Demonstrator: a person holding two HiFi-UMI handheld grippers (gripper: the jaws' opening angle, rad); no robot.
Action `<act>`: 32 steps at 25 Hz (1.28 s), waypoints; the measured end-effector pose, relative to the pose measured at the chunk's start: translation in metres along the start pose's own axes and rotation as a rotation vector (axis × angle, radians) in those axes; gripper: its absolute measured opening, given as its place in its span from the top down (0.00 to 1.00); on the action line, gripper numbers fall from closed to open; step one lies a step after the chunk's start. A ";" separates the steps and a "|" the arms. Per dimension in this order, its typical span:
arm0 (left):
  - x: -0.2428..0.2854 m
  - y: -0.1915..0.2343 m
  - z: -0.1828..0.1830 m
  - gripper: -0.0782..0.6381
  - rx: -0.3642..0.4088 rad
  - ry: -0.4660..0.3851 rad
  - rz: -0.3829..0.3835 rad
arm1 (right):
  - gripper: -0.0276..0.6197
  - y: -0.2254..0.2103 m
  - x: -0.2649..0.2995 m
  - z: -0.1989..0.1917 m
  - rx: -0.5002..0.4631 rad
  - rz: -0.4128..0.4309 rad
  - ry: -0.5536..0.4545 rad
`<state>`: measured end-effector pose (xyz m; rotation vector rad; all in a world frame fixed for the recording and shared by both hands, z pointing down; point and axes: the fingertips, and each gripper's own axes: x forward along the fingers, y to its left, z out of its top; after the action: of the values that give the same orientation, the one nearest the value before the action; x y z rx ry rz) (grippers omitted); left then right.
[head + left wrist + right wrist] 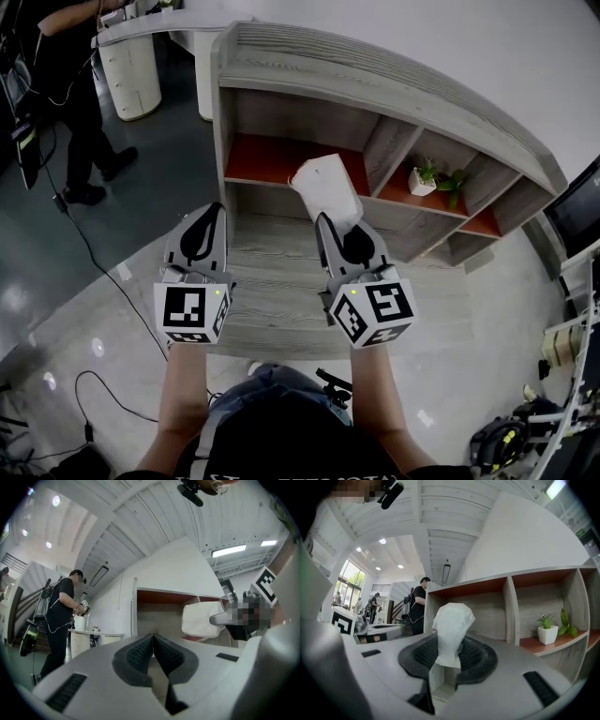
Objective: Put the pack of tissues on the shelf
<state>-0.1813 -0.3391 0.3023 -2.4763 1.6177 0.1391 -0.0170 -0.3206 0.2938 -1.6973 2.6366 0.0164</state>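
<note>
Right gripper [330, 223] pinches the tissues [324, 187] mid-frame; left gripper [213, 214] jaws meet, empty. Carry them level, well inside the shelf [272, 159], before letting go.
</note>
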 end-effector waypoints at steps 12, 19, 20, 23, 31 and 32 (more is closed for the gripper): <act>0.022 -0.006 -0.006 0.87 0.026 0.026 -0.013 | 0.79 -0.017 0.044 -0.010 0.177 0.022 0.050; 0.030 -0.002 -0.004 0.87 0.033 0.035 0.026 | 0.79 -0.025 0.065 -0.016 0.469 0.098 0.057; 0.031 -0.002 -0.003 0.87 0.034 0.035 0.030 | 0.79 -0.028 0.067 -0.018 0.523 0.098 0.059; 0.031 -0.003 -0.001 0.87 0.039 0.038 0.038 | 0.79 -0.035 0.074 -0.022 0.698 0.092 0.062; 0.036 -0.009 -0.005 0.87 0.028 0.051 0.052 | 0.79 -0.049 0.088 -0.036 1.198 0.112 0.037; 0.037 -0.011 -0.006 0.87 0.026 0.052 0.052 | 0.79 -0.051 0.088 -0.039 1.245 0.105 0.035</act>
<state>-0.1560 -0.3689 0.3024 -2.4396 1.6943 0.0607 -0.0067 -0.4228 0.3315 -1.0497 1.8851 -1.3106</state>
